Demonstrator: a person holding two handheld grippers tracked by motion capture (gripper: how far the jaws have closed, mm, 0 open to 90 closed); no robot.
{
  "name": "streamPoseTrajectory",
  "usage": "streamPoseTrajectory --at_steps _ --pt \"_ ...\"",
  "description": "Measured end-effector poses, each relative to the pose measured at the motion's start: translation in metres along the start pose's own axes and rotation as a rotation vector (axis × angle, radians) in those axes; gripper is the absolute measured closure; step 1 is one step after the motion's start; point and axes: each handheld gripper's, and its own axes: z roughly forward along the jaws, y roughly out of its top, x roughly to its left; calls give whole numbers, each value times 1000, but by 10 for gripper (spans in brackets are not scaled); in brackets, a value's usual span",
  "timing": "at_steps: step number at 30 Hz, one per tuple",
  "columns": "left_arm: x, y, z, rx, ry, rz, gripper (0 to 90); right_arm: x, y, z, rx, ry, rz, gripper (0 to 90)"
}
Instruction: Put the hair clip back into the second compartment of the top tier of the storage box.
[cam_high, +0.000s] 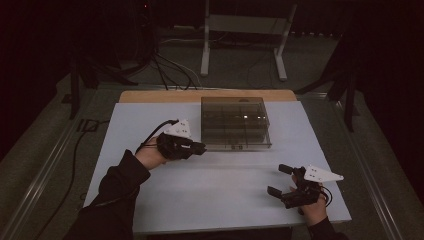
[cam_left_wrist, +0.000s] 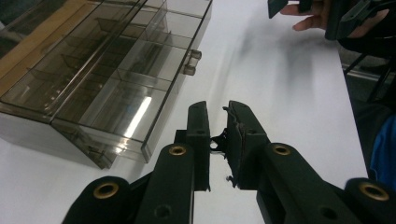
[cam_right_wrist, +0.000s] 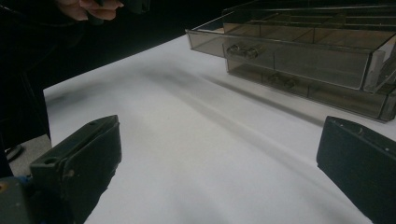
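Item: smoked clear drawer box, with divided compartments. It stands on the white counter, toward the far middle, its front toward the person. In the right gripper view the upper drawer is pulled out a little past the one below; small knobs show on both fronts.

Left hand-held gripper: just beside the box's near left corner, apart from it as far as the high view tells, pointing level toward the right. Its jaws are pressed nearly together with only a thin gap, and nothing but some frayed pad material shows between them in the left gripper view. The left hand wraps the body from behind, with the dark-sleeved forearm coming in from the lower left. A grey three-cornered plate sits on top.

Right hand-held gripper: near the front right of the counter, well apart from the box, pointing left. Its jaws are spread wide over bare counter, with nothing between them. The right hand grips it from below.
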Motion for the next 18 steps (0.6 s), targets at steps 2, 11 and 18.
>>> streamPoseTrajectory --at_steps 2,11,18 --pt "0 3 1 2 3 1 813 0 0 0 2 -1 -1 0" --pt "2 15 4 -20 21 -28 813 0 0 -1 1 -1 -1 0" --pt "4 23 8 -35 24 -46 813 0 0 -1 1 -2 -2 0"
